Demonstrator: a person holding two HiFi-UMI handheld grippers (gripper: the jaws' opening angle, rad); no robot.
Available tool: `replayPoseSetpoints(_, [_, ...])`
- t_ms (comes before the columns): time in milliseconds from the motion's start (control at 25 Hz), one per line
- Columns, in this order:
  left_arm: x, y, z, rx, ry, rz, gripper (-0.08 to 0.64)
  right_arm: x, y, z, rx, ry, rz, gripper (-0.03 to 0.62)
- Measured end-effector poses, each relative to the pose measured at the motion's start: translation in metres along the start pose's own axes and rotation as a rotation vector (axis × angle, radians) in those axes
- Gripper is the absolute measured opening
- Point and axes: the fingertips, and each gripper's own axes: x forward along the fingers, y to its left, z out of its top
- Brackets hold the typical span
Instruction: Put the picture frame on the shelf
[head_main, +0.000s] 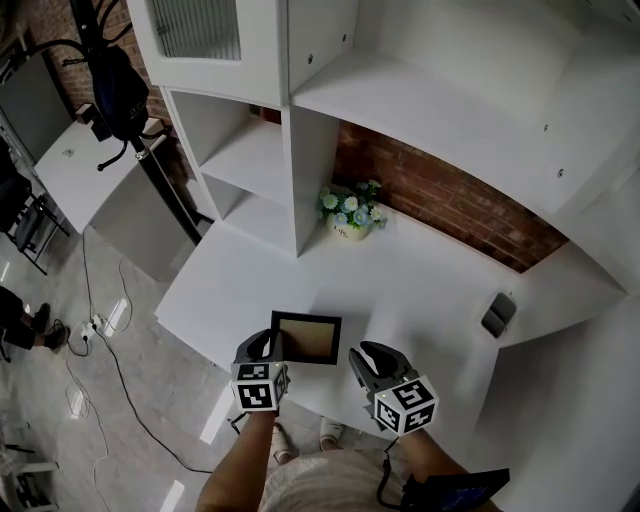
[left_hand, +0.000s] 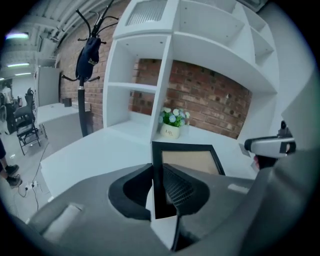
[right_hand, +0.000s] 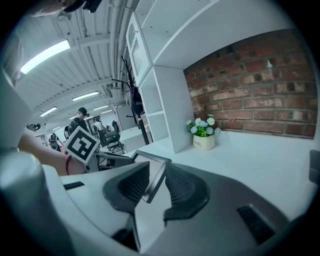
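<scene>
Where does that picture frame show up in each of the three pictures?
Head view: picture frame, low centre.
Left gripper view: centre, its tan face showing.
Right gripper view: just left of centre, seen slantwise.
Shared landmark: the flower pot, beyond the frame in all three.

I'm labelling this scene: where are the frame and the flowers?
frame (head_main: 308, 340), head view, on its tan middle panel.
flowers (head_main: 350, 207), head view, on the blooms above the pot.
</scene>
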Motion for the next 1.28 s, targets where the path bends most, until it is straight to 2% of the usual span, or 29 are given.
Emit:
replayPoseSetpoints(160, [-0.016,0.003,0.038,-0.017,-0.103,0.009,0.072,-0.002,0.008,0.029,-0.047,-0.045,0.022,0.107])
replayPoseSetpoints(320, [-0.035,0.005,0.073,-0.031,-0.190,0.021,0.072,-0.006,0.018,0.060,-0.161,-0.076,0.043,0.109])
replayPoseSetpoints(480, [-0.050,0.007,0.099,-0.055,-0.246,0.034,0.072,-0.009,0.024,0.087,-0.282,-0.101,0.060,0.112])
replayPoseSetpoints(760, [-0.067,0.019,0.143,-0.043,-0.330,0.041,0.072,0.008,0.041,0.127,-0.411,-0.114,0.109,0.112])
replayPoseSetpoints(960, [-0.070,0.044,0.167,-0.028,-0.364,0.029,0.072,0.035,0.065,0.157,-0.452,-0.143,0.104,0.112])
replayPoseSetpoints(1280, [-0.067,0.084,0.195,0.019,-0.362,-0.065,0.072,0.074,0.105,0.197,-0.545,-0.155,0.012,0.118])
